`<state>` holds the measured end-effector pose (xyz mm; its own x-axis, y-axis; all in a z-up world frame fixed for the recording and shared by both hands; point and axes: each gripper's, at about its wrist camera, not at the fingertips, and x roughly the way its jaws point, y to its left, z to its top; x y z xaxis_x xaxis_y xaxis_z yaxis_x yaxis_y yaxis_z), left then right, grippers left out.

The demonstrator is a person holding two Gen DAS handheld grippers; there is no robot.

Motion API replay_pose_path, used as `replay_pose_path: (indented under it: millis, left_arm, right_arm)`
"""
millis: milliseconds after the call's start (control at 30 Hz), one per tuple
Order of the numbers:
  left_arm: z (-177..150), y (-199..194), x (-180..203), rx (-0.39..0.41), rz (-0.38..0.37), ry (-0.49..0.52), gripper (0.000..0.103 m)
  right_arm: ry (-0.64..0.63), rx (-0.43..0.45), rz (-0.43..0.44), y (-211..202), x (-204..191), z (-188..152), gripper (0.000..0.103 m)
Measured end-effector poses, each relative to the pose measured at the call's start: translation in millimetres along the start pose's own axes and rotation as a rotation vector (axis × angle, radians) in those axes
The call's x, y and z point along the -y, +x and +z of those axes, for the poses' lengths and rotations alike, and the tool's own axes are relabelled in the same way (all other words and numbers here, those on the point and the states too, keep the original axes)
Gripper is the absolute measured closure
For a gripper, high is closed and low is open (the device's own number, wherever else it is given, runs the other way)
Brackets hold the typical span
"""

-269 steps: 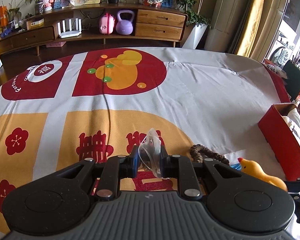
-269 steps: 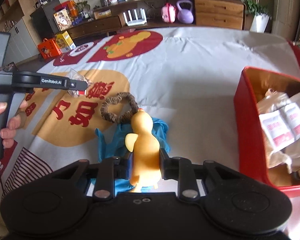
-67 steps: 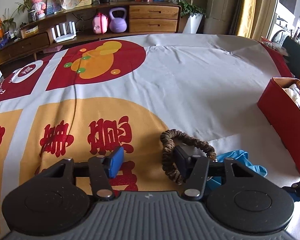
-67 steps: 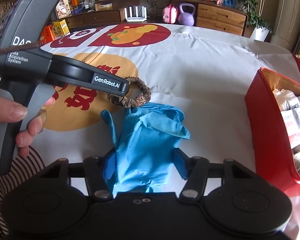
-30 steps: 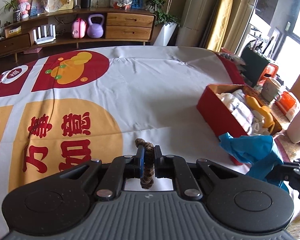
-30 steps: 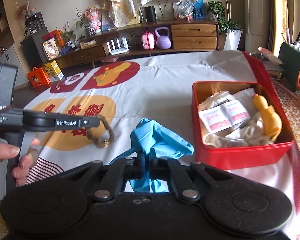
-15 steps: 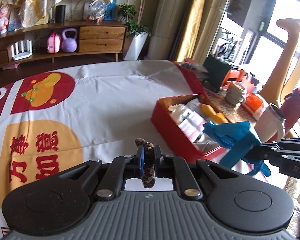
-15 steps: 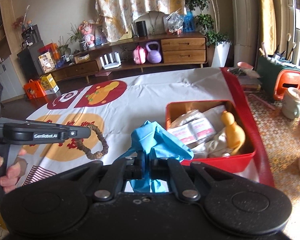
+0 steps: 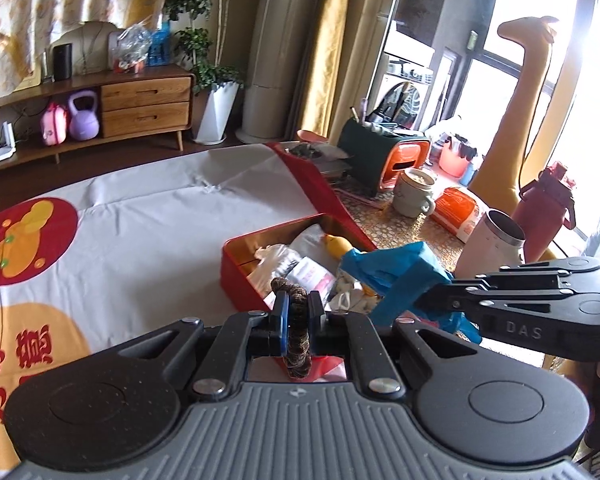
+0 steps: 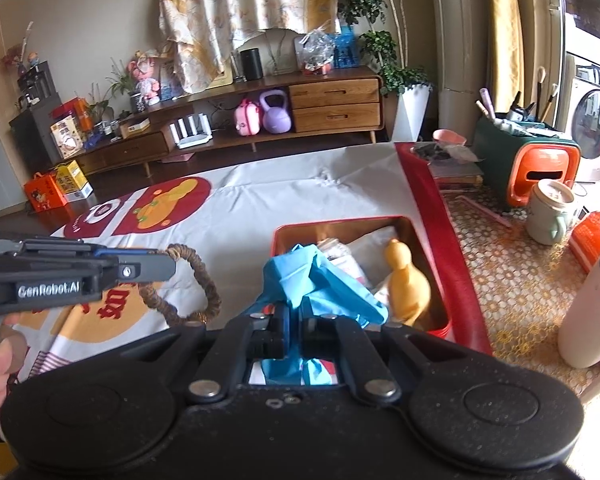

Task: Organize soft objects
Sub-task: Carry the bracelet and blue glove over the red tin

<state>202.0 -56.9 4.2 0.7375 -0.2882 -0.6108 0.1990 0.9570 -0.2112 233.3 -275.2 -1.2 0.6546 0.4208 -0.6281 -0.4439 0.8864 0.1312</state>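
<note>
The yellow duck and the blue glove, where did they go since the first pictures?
The yellow duck went from the cloth into the red box. The right hand-held gripper picked up the blue glove, the left hand-held gripper picked up the brown scrunchie; both now hang by the box, which stayed put.

Brown braided scrunchie (image 9: 296, 322) is pinched edge-on and hanging as a loop in the air, up off the cloth, at about 9 o'clock from the box in the right wrist view. The crumpled blue glove (image 10: 320, 280) is bunched up and held over the near edge of the red box (image 10: 444, 280). That box is an open rectangular tin sitting on the printed cloth, already holding a yellow duck toy (image 10: 406, 280) leaning toward its 3 o'clock side, plus white packets and pale fabric.
</note>
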Motion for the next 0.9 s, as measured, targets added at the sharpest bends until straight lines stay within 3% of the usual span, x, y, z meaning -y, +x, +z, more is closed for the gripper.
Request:
replay_pose_path:
  millis: [433, 900]
  left_arm:
    - [12.1, 50.4, 36.8, -0.049, -0.048, 0.072, 0.094]
    - [22.1, 113.4, 43.0, -0.122, -0.087, 0.046, 0.094]
  right_arm:
    - [0.033, -0.016, -0.037, 33.8, 38.6, 12.5, 0.099]
    - [0.047, -0.053, -0.061, 92.7, 60.3, 26.0, 0.098]
